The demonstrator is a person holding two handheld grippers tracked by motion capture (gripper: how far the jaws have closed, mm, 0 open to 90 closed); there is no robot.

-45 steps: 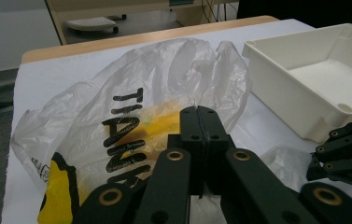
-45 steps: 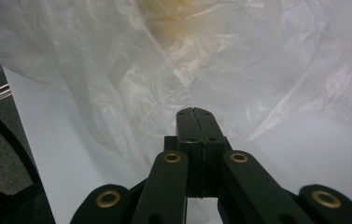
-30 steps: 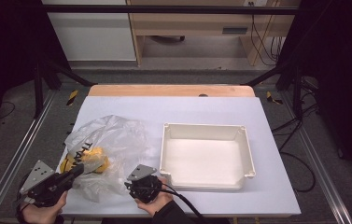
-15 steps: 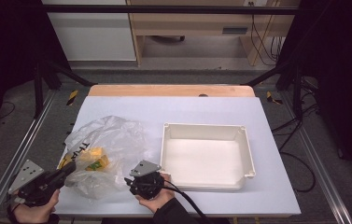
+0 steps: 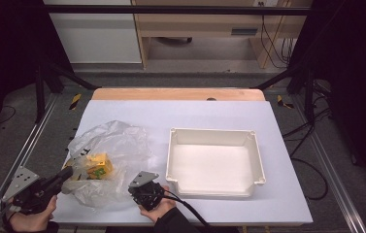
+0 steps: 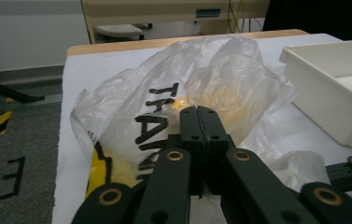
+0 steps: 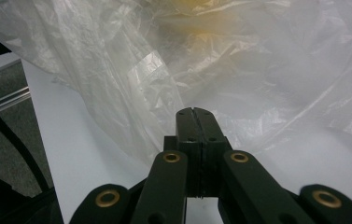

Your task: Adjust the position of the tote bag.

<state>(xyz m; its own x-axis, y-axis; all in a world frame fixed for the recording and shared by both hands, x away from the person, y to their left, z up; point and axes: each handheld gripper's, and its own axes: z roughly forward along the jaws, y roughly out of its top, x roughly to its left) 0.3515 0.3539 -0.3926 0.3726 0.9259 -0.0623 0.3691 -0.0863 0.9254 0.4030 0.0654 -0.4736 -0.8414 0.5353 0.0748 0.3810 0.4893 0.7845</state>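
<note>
My left gripper (image 6: 197,112) is clenched on a fold of the crinkled clear plastic bag (image 5: 110,155) with black lettering and yellow contents. My right gripper (image 7: 195,113) has just closed at the bag's near edge; whether it pinches film, I cannot tell. The bag lies on the white table (image 5: 209,114), left of the white rectangular plastic tray (image 5: 213,137).

Black left gripper (image 6: 197,112): brass-ringed pivots, grey 3-cornered plate, dark sleeve, black cable
</note>
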